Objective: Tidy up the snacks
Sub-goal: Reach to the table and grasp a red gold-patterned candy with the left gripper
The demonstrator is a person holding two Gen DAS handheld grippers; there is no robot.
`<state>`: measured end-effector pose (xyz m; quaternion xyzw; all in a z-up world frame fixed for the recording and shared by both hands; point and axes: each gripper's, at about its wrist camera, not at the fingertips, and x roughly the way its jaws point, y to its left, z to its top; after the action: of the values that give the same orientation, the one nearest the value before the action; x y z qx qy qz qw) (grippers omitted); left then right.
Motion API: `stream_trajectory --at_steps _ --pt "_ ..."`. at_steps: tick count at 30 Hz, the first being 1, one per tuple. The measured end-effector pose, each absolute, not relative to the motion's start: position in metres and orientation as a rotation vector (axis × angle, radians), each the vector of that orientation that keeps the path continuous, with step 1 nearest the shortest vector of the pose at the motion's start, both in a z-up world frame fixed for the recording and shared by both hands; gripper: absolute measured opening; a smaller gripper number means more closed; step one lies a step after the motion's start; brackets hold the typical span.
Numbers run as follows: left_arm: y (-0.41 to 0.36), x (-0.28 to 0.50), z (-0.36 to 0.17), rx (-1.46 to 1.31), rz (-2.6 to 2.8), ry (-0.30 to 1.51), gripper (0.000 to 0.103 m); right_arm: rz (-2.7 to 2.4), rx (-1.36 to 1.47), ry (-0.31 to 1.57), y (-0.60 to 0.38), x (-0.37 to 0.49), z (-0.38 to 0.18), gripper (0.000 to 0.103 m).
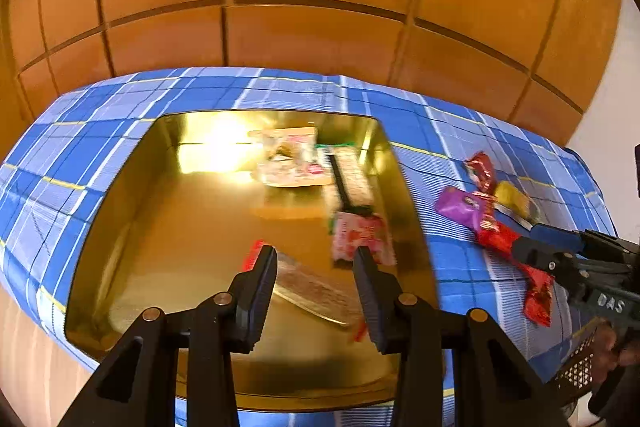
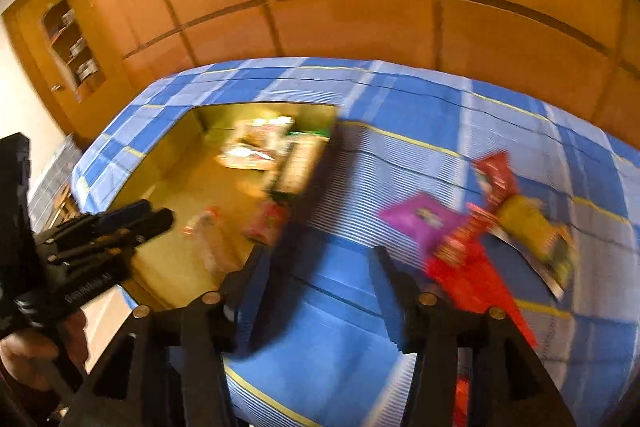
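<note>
right gripper (image 2: 316, 291): open, empty | over blue cloth (image 2: 348, 307) | red packet (image 2: 476, 279) beside | blurred

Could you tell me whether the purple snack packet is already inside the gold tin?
No, the purple snack packet lies on the blue checked cloth, to the right of the gold tin.

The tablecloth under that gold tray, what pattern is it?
The tablecloth is a blue plaid with white and thin yellow lines, sharpest in the left wrist view.
</note>
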<state>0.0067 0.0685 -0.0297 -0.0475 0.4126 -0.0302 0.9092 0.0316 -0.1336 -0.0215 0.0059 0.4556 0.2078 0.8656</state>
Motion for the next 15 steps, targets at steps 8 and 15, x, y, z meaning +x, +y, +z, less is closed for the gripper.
stream_trajectory --at_steps 8,15 --pt "0.035 0.004 -0.022 -0.025 -0.143 0.840 0.040 0.243 0.069 0.986 -0.208 0.027 -0.033 0.057" --pt "0.005 0.003 -0.016 0.016 -0.231 0.829 0.040 0.120 0.092 0.947 -0.257 0.030 -0.021 0.066"
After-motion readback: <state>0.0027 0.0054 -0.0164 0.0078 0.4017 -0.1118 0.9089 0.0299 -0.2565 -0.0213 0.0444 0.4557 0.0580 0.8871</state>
